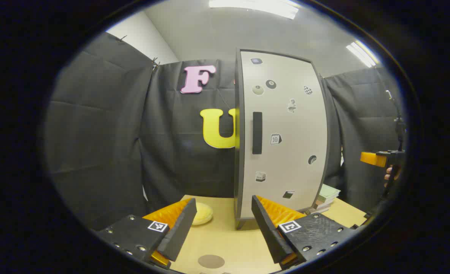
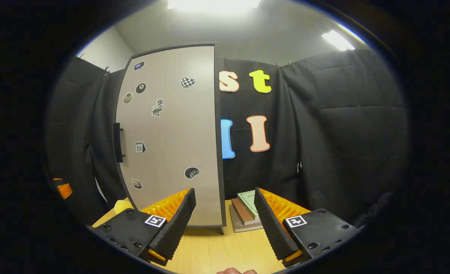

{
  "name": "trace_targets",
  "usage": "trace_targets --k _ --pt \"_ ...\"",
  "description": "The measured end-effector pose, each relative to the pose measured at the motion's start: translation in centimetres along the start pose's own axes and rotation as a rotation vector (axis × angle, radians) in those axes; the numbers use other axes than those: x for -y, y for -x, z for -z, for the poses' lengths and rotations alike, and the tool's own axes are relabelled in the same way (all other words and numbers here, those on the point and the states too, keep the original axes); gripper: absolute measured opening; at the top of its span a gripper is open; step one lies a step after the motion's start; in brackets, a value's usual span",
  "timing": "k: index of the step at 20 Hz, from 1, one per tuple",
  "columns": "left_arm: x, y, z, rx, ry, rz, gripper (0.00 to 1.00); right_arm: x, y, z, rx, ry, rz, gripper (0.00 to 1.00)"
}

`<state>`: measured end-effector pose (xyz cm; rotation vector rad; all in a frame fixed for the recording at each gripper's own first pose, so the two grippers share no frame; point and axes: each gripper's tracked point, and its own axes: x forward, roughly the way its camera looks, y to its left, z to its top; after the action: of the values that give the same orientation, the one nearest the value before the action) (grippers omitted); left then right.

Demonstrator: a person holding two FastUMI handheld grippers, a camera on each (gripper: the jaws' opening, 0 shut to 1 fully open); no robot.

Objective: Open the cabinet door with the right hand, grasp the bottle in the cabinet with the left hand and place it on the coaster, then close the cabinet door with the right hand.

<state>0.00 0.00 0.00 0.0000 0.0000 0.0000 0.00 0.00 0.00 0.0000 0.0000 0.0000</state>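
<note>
Wooden tabletop [image 1: 228, 236] carries your work. Cabinet [image 1: 282, 133] upright at 12 o'clock, door shut, handle [image 1: 257, 133] untouched. Book stack [image 2: 247, 213] beside cabinet. Coaster [image 1: 211, 261] at 6 o'clock. Left gripper [image 1: 225, 228], right gripper [image 2: 225, 224]: fingers spread, holding nothing.

Right claw [image 2: 225, 219] gapes wide before the closed cabinet door [image 2: 171, 133].
</note>
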Motion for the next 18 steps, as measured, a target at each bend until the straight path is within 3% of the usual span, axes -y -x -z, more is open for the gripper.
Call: trace_targets --k 18 --pt "-0.5 0.6 2.6 -0.025 -0.040 -0.004 0.87 -2.3 -0.9 -1.5 0.008 0.015 -0.039 0.98"
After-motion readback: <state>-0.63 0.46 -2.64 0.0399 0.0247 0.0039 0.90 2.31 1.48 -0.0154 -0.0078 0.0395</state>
